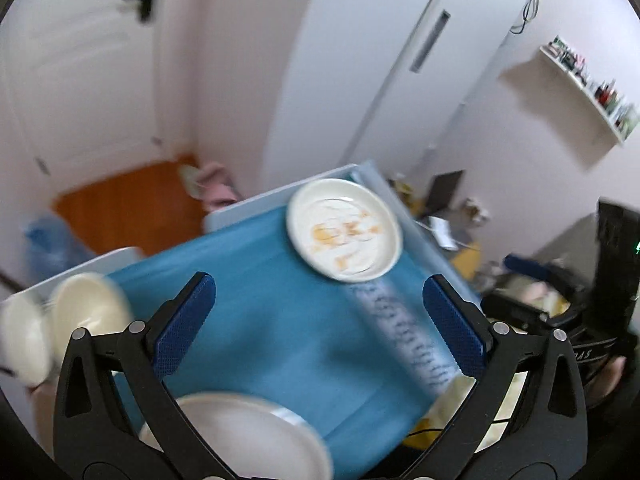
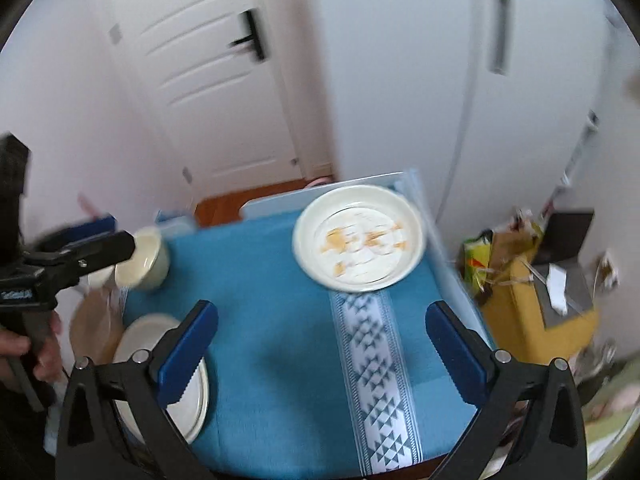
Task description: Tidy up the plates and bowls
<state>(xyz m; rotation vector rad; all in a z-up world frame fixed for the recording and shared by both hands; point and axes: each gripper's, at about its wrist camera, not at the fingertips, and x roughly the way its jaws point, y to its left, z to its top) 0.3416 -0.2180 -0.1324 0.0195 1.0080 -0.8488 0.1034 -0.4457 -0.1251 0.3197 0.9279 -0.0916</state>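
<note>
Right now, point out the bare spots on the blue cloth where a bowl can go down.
Free: the plain blue cloth between the stained white plate and the clean white plate, plus the patterned white stripe. Crowded: the left edge, around the cream bowl.

On the surface (image 2: 280,320) I count two plates: one stained plate (image 2: 358,238) and one clean plate (image 2: 160,376). There are two bowls (image 1: 90,312), one blue cloth (image 2: 272,360), and two tongs.
</note>
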